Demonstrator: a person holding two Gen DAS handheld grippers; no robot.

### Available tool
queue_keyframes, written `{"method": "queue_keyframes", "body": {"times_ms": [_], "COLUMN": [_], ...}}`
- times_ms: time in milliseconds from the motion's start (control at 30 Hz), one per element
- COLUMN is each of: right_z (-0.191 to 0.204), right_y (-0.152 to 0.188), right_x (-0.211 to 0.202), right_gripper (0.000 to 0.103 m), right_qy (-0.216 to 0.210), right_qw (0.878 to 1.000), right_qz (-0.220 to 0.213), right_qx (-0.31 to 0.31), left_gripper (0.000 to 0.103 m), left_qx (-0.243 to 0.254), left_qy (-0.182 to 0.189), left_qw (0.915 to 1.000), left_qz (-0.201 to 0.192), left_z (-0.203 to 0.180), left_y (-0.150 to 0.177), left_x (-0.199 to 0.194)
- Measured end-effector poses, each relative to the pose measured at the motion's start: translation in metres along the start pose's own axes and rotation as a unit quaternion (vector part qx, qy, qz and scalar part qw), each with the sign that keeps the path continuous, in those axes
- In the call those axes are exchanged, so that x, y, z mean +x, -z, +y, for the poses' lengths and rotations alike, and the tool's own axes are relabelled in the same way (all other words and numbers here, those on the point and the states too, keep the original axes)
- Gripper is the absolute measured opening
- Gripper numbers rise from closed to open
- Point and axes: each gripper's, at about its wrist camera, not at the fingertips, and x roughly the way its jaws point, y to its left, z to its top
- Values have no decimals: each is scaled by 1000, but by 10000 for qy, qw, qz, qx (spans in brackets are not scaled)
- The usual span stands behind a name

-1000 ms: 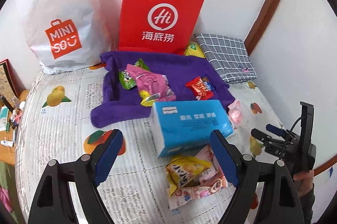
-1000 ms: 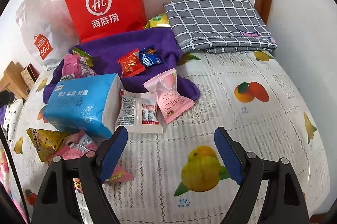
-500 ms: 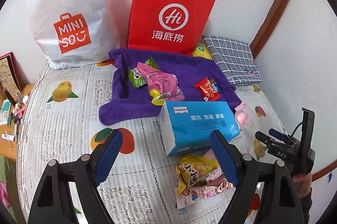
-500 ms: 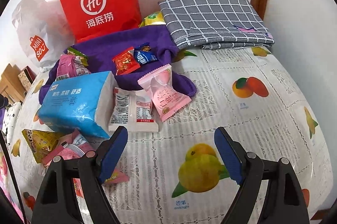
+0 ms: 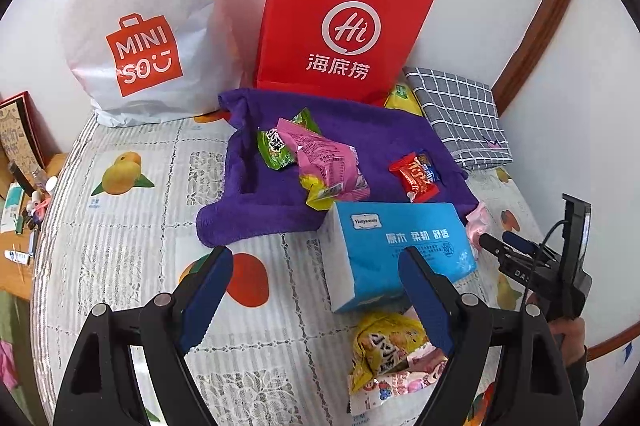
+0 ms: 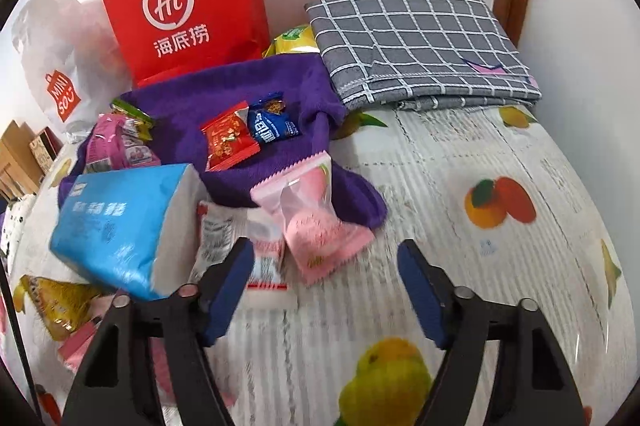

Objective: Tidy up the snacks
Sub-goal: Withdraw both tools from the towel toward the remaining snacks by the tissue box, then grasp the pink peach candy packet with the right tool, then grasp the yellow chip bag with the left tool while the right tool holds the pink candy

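Note:
My left gripper (image 5: 312,266) hangs open over the fruit-print sheet, its right finger in front of the blue tissue pack (image 5: 400,250). A yellow packet (image 5: 384,342) lies near that finger. My right gripper (image 6: 324,254) is open and its jaws are closing. The pink peach packet (image 6: 320,222) lies just beyond its tips, untouched, beside a white packet (image 6: 224,230). On the purple towel (image 6: 280,86) lie a red snack (image 6: 230,140) and a blue snack (image 6: 272,124). A pink packet (image 5: 324,162) and a green packet (image 5: 276,146) also rest on the towel.
A red paper bag (image 5: 340,26) and a white plastic bag (image 5: 140,26) stand against the back wall. A folded grey checked cloth (image 6: 420,46) lies at the back right. A wooden desk (image 5: 16,266) with small items borders the bed on the left.
The right gripper has come down closer to the pink peach packet and its jaws have narrowed. The left gripper has drifted slightly left, still open.

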Motion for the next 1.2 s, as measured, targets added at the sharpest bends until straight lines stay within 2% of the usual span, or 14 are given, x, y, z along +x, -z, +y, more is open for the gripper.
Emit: {"method": "queue_keyframes", "body": {"times_ms": [167,400,433,467,500,867,1067,1200], "right_z": [3,13,14,13,13,-7,-6,-2], "right_y": [-6,-14,-14,-14,-15,11,45,64], "right_x": [23,41,42,42,43,-16,-41,-39], "right_gripper": [65,64,60,46,37,36,37,37], "right_qy": [23,307,284,231,189,95,-235,-408], "right_qw": [9996,9977,9977,9977,9976,9994,9990,9981], "right_qz": [244,261,284,320,390,281,327,346], "right_qx": [-166,-545,-554,-555,-549,-197,-186,-295], "left_gripper": [84,84,84,84,84,84,84,84], "left_qx": [-30,-21,-14,-4,3,54,111,151], "left_qy": [-9,-71,-77,-87,-98,28,247,133], "left_qw": [10000,9999,9998,9998,9998,9999,9994,9991], "left_qz": [46,144,155,163,166,117,220,376], "left_z": [1,1,1,0,0,-13,-29,-34], "left_y": [-4,-3,-2,-1,0,18,38,55], "left_x": [9,16,16,16,15,-4,1,12]}}
